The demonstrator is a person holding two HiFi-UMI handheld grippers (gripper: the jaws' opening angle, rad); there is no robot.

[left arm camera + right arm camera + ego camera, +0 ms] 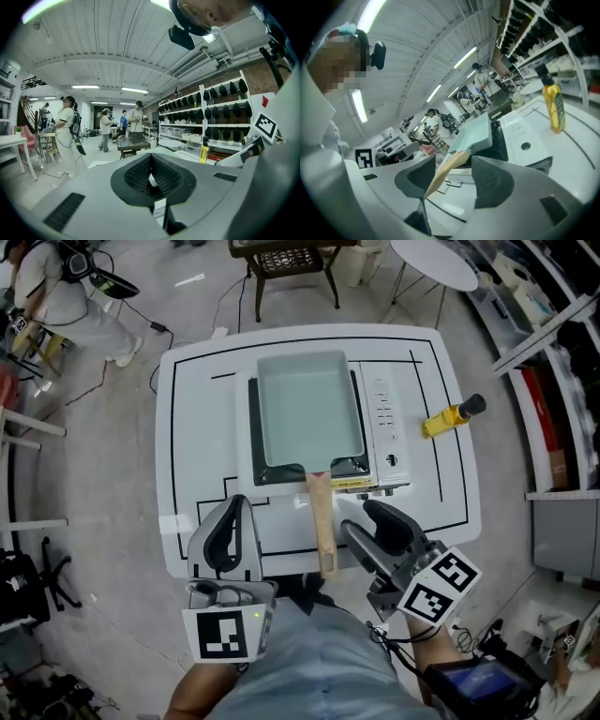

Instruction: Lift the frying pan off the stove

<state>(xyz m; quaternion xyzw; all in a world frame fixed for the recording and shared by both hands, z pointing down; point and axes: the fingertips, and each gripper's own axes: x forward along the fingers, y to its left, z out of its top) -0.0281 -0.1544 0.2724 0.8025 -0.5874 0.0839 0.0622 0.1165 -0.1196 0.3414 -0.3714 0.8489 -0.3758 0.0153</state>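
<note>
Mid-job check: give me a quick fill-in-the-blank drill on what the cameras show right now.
1. The frying pan sits on the ___.
2. Its handle looks made of ___.
3. The right claw stands ___, not gripping the handle.
4. The bottle on the table is coloured ___.
Missing words: stove; wood; open; yellow.

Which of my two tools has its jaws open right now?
The right tool: its jaws stand apart by the wooden pan handle. The left tool is shut.

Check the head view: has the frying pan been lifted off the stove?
No, the frying pan rests flat on the stove, its wooden handle jutting out at the front.
</note>
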